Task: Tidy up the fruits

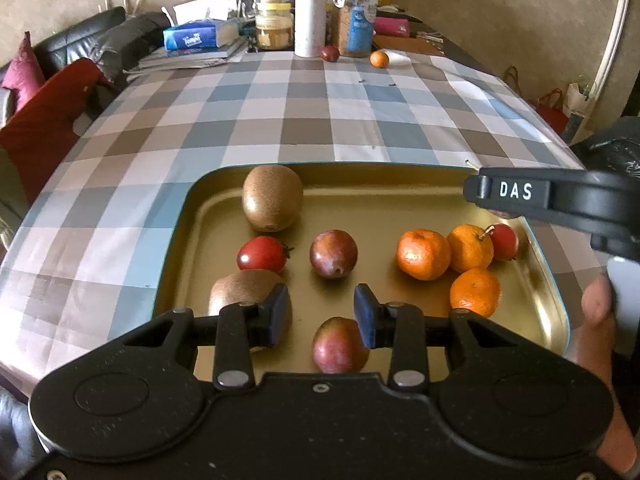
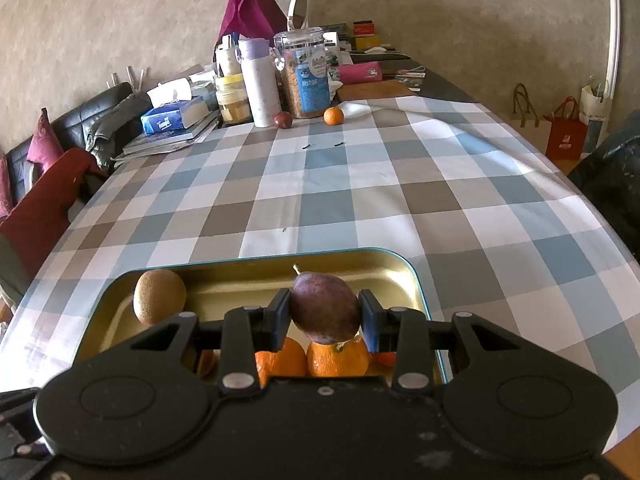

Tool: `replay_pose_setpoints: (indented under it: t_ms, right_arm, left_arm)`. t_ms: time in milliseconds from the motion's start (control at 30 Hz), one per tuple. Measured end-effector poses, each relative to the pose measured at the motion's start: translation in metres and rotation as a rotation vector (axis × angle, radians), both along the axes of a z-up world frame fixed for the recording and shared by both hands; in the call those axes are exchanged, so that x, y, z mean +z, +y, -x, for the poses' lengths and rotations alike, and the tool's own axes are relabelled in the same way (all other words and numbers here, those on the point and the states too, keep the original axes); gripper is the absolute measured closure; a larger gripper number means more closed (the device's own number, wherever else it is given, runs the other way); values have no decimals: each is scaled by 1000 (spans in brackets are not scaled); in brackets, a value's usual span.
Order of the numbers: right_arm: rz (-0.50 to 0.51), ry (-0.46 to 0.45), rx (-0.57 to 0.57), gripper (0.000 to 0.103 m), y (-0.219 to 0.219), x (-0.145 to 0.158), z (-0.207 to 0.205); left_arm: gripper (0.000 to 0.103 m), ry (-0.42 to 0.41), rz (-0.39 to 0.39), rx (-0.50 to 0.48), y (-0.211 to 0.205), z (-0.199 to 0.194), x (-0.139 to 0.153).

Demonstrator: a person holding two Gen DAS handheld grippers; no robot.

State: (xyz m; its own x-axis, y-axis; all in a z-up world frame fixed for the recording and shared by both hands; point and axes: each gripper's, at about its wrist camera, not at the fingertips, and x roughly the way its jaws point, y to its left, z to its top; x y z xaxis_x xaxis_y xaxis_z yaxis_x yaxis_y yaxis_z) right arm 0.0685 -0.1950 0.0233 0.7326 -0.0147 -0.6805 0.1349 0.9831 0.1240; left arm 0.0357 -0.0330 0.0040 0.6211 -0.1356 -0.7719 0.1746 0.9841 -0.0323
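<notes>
Above gold tray: right gripper clamps purple fruit; left gripper parted, empty.

We see kiwis, a tomato, purple passion fruits and mandarins lying in the gold tray, lower centre of the frame.

Fruit in tray on table, kiwis left, tangerines right, jars behind

Left tool hangs tilted down with nothing gripped; right tool clamps something between its pads.
</notes>
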Motion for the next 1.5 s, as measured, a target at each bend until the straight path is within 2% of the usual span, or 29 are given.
replay_pose_setpoints:
  t_ms: [500,1100,1433,1500]
  right_arm:
    - [69,-33,34,65,16,11,-11]
    - [12,-57,1,65,15,5,63]
    - [25,-44,-3,65,16,-5,92]
    - [31,-36,-8,65,16,-8,95]
  left_arm:
    - [56,-19,-4,46,10,-1,0]
    - [55,-108,-28,125,24,33,8]
    - [54,-123,-30,115,22,43,8]
    - [51,-119,-34,113,21,44,6]
